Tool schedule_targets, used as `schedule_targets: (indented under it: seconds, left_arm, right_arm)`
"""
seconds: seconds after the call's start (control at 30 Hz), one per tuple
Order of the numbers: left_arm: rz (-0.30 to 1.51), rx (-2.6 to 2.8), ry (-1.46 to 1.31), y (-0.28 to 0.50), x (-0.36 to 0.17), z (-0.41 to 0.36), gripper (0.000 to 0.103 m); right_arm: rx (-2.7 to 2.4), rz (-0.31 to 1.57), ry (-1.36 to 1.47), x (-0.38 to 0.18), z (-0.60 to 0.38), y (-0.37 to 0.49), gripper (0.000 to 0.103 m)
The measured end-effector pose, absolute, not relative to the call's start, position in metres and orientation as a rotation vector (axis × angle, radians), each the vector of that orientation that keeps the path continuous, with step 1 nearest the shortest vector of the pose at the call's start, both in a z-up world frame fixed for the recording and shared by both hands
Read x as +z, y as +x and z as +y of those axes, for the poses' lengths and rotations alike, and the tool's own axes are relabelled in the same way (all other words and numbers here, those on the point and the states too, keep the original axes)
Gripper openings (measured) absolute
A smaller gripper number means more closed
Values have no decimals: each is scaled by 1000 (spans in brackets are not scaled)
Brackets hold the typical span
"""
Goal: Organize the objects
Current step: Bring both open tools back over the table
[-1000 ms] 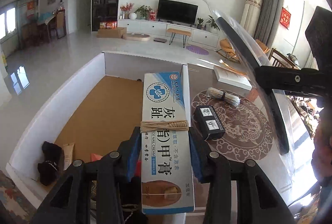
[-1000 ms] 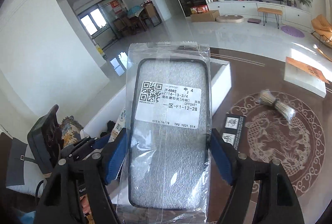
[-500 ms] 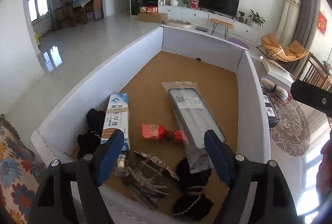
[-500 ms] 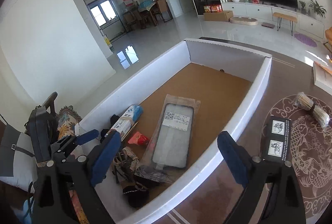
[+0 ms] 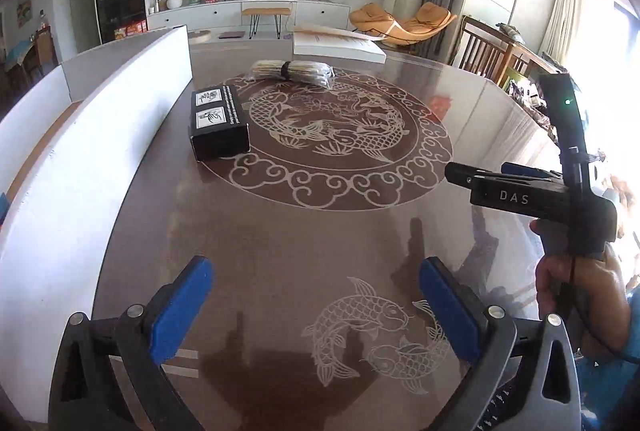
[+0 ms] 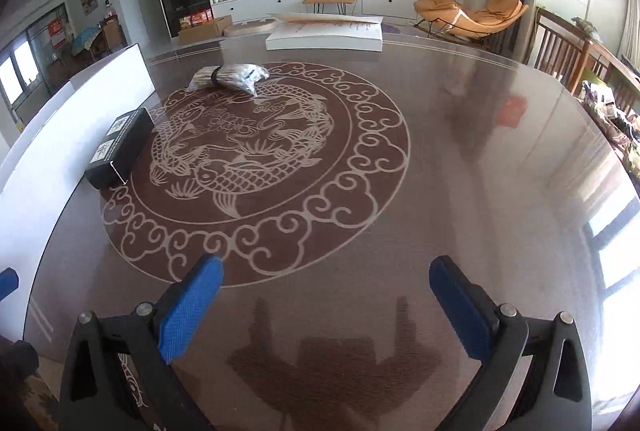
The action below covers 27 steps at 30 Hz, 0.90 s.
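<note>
Two items remain on the tabletop [image 6: 460,159]: a black box [image 5: 219,123] just beside the white bin wall [image 5: 100,135], and a wrapped bundle [image 5: 294,71] beyond the box. Left gripper [image 5: 316,307], jaws still opening, and right gripper [image 6: 326,307], jaws spread wide, hold nothing.

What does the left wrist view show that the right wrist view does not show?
Only the left wrist view shows the right gripper from outside, with the hand that holds it, and two fish drawn near the table edge.

Only the right wrist view shows a red reflection clearly on the glossy table.

Both show the black box beside the white bin wall, the wrapped bundle, and the flat white package. Each view's own jaws stand wide with nothing between them; the left gripper's are opening.
</note>
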State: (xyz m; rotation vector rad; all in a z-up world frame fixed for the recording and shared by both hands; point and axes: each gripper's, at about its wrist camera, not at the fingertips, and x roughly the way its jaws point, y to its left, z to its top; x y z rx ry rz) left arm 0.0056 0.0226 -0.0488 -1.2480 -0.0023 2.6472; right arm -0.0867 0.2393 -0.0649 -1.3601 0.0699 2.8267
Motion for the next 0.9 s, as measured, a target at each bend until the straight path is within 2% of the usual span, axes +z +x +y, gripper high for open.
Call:
schedule_targets:
  seconds: [0.17, 0.37, 0.9]
  left_arm:
    - [167, 2728, -1274, -10, -77, 41, 103]
    - [50, 2697, -1375, -29, -89, 21, 103]
    - [94, 2694, -1385, -28, -92, 25, 103]
  right_arm:
    - [2791, 111, -1345, -73, 250, -77, 103]
    - [2783, 55, -1365, -83, 238, -76, 103]
    - [2723, 50, -1394, -90, 236, -79, 103]
